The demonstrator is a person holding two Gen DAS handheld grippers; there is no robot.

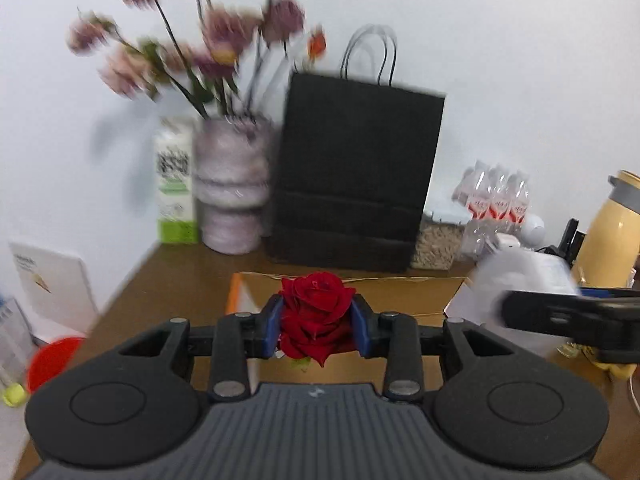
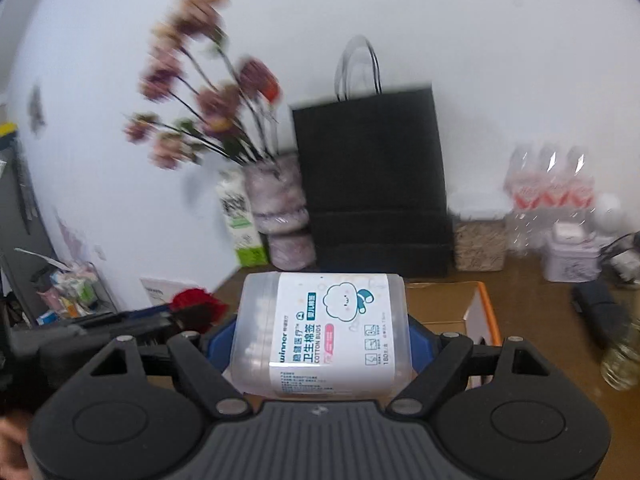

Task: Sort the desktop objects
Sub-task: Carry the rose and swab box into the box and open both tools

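Note:
My left gripper (image 1: 316,322) is shut on a red rose (image 1: 316,312), held above the near edge of an open cardboard box (image 1: 400,292). My right gripper (image 2: 320,344) is shut on a clear cotton bud box (image 2: 320,332) with a white label, held above the same cardboard box (image 2: 448,304). In the left wrist view the right gripper (image 1: 568,316) and its cotton bud box (image 1: 524,276) show blurred at the right. In the right wrist view the left gripper (image 2: 132,320) and the rose (image 2: 196,300) show at the left.
Along the wall stand a vase of pink flowers (image 1: 232,184), a green-and-white carton (image 1: 174,184), a black paper bag (image 1: 356,176), a jar of grain (image 1: 436,244), packed water bottles (image 1: 496,196) and a yellow kettle (image 1: 612,232). A tin (image 2: 572,256) and an oil bottle (image 2: 624,356) sit right.

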